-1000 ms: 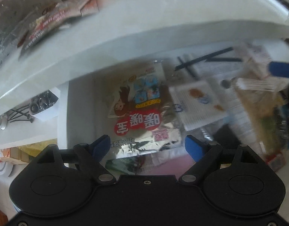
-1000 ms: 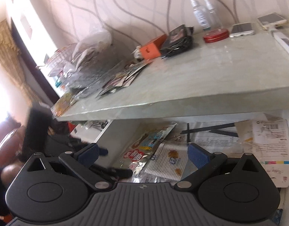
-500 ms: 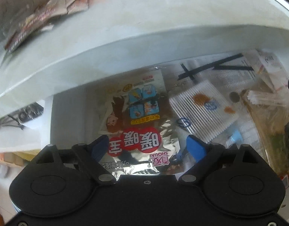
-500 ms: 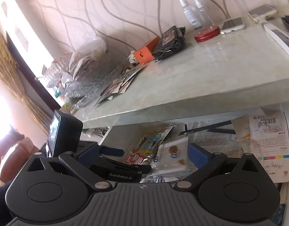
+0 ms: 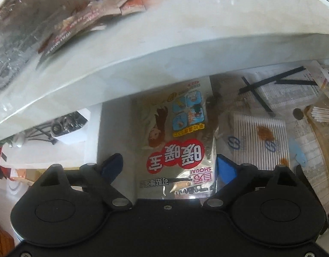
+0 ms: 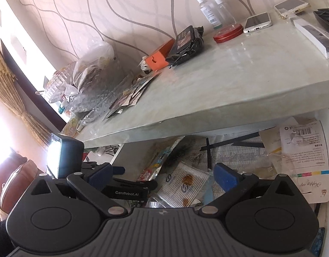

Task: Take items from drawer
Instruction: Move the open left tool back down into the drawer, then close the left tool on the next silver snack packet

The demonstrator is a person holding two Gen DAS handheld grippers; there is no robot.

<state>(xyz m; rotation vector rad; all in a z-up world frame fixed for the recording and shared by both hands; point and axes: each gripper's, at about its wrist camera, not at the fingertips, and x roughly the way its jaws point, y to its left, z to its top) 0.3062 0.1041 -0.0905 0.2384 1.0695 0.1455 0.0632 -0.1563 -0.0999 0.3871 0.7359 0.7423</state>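
My left tongs (image 5: 168, 167) wide, closing, straddling foil packet (image 5: 177, 141) in drawer (image 5: 115, 132); pads not touching. Pinch bottom edge squarely. Right tongs (image 6: 162, 176) wide, empty.

A: worktop (image 6: 239, 75) contents?
B: Red tin (image 6: 228, 33), two spray bottles (image 6: 209, 10), two phones (image 6: 257, 22) upper right; orange box (image 6: 157, 59), black pouch (image 6: 186, 42) centre; plastic bags (image 6: 87, 72) left.

A: What do we see at lower centre?
B: Our left gripper (image 5: 168, 167), jaws closing, straddles a foil packet (image 5: 179, 150) in the drawer (image 5: 115, 132).
A: And to its right?
B: A cotton-swab pack (image 5: 258, 135), just beside it.
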